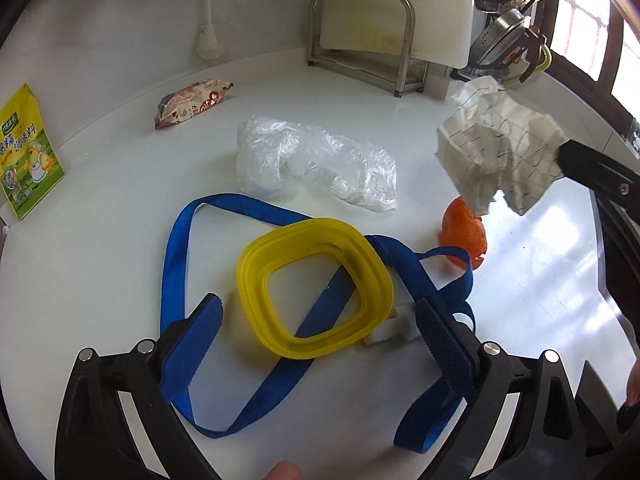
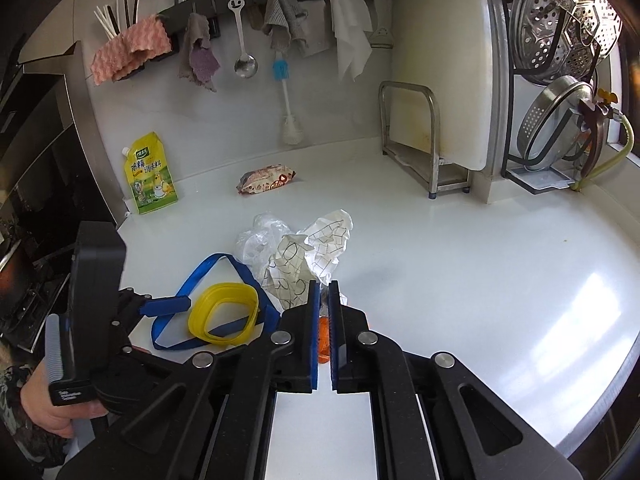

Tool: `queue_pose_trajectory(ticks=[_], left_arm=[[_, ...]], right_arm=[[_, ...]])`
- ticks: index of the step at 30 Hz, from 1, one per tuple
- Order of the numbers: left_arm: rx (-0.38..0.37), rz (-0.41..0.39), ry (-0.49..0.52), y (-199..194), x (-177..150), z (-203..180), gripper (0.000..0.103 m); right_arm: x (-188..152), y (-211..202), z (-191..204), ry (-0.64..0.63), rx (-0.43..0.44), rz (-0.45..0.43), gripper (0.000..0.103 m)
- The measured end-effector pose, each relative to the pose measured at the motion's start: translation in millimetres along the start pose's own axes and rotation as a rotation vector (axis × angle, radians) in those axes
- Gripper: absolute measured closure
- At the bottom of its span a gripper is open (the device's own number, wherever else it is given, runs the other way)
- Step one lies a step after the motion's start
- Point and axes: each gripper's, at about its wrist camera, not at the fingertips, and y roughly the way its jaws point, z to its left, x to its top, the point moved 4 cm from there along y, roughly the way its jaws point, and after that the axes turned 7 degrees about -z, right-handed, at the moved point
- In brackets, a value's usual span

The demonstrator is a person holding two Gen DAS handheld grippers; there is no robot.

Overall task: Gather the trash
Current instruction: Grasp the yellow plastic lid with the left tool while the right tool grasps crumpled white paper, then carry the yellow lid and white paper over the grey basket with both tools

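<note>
Crumpled paper [image 1: 500,156] pinched in right gripper [image 2: 324,294], thinly held; slippage risked. Left gripper [image 1: 316,320] spread open around yellow ring [image 1: 314,288].

The white glossy tabletop [image 2: 480,280] lay bare to the right. Left of centre, a yellow square plastic ring [image 1: 316,288], tangled blue webbing strap [image 1: 176,256], crumpled clear plastic bag [image 1: 316,164] and orange peel [image 1: 462,232] crowded the way.
</note>
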Motion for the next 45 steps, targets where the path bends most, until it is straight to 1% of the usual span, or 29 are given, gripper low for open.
queue_pose_trajectory(ticks=[3,4,5,8,11,15,20,26,32,45], left_arm=[[-0.023,0.002,-0.021,2,1,3,0.016],[-0.026,-0.002,-0.016,2,2,3,0.021],[-0.029,-0.002,-0.015,2,3,3,0.029],[-0.037,-0.003,-0.021,2,4,5,0.033],[-0.029,-0.017,-0.013,-1,4,6,0.034],[-0.022,-0.068,-0.013,-18,8,8,0.034],[-0.011,-0.129,-0.008,-51,12,11,0.034],[-0.018,-0.173,-0.014,-94,4,11,0.034],[-0.023,-0.196,-0.006,-134,-20,5,0.034],[-0.042,-0.211,-0.001,-193,-75,-15,0.034]], right_arm=[[-2,-7,-3,0.008,0.004,-0.01,0.099],[-3,-8,-4,0.011,0.007,-0.013,0.099],[-3,-10,-3,0.014,0.009,-0.016,0.099],[-5,-14,-4,0.024,0.014,-0.023,0.099],[-7,-16,-2,0.025,0.016,-0.026,0.099],[-8,-20,0,0.027,0.019,-0.029,0.099],[-4,-34,9,0.026,0.025,-0.044,0.099],[-5,-54,27,0.012,0.036,-0.052,0.099],[-15,-80,43,0.009,0.042,-0.056,0.099],[-68,-153,63,0.013,0.047,-0.039,0.099]])
